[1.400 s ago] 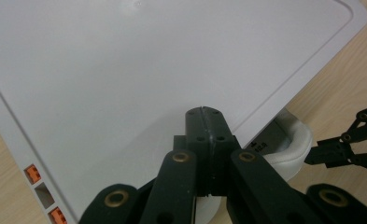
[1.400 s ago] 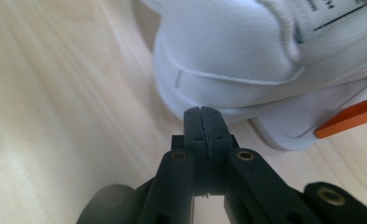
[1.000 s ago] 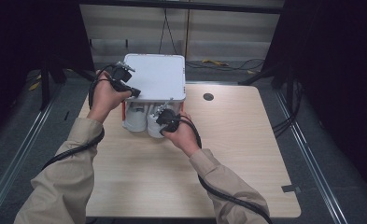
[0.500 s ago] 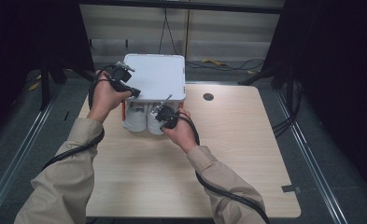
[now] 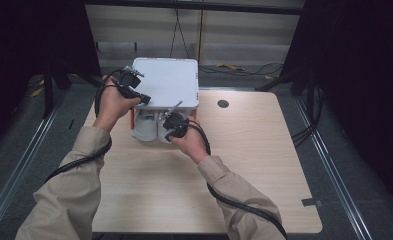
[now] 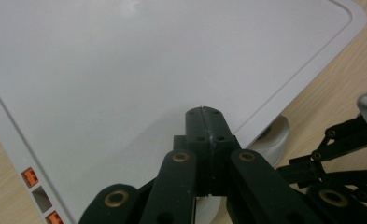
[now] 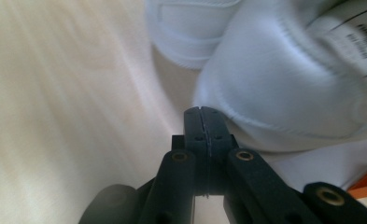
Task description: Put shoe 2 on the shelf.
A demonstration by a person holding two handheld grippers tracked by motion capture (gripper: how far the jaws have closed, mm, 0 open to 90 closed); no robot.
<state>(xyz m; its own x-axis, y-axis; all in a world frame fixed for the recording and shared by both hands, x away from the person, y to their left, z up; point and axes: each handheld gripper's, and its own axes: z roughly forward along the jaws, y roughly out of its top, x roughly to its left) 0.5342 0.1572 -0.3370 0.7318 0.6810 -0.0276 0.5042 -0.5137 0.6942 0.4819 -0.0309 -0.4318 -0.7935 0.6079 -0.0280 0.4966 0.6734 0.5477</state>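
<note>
Left gripper [image 5: 143,98] pinched tight with nothing inside, up over the flat white lid [image 5: 165,81] of the box at about 11 o'clock on the table [image 5: 264,165]. Right gripper [image 5: 170,131] also squeezed together and empty, down at the box's front by two white tubs [image 5: 146,127]. Tubs tucked under the lid, right in the way. Small orange bits [image 6: 30,176] along the box edge. Dark round hole [image 5: 223,104] in the table at 1 o'clock. Black print on one tub's label [image 7: 358,35], too blurry to read.

Black print runs across a white label [image 7: 354,37] on the white container [image 7: 284,88], too blurred to read.
</note>
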